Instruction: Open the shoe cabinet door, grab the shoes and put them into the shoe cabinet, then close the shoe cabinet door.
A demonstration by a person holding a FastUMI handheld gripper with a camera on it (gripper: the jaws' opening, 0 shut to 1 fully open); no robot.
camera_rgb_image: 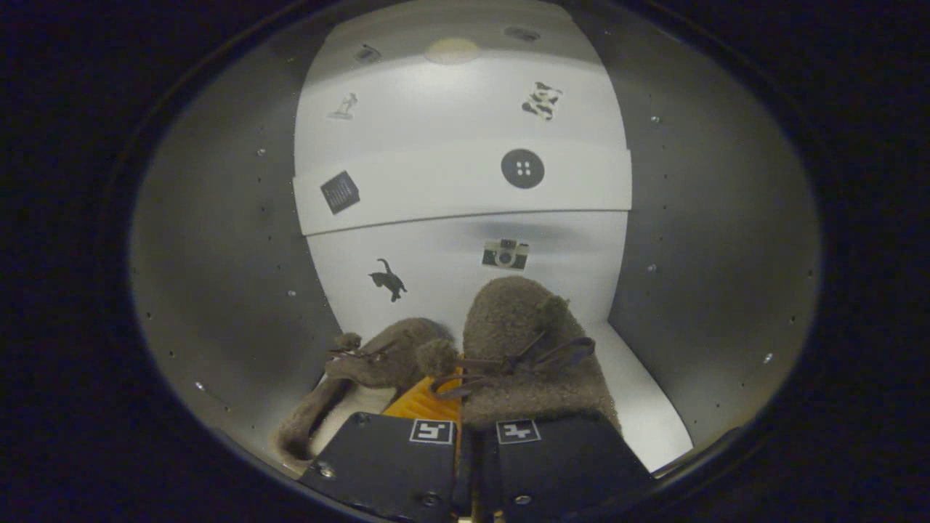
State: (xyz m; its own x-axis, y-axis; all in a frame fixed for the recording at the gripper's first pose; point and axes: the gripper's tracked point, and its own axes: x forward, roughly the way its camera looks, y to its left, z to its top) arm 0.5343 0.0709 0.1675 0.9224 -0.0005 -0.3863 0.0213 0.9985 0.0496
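Inside the shoe cabinet (218,276), the hand-held gripper (465,436) is pinching both fuzzy brown slippers (519,341) together with fingers nearly closed, and releasing here is risking the left one toppling onto its side.

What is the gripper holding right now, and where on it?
The gripper looks shut on the brown fuzzy shoes, pinched together at their near, heel-end edges. The exact contact is hidden behind the fingers. The shoes are inside the cabinet.
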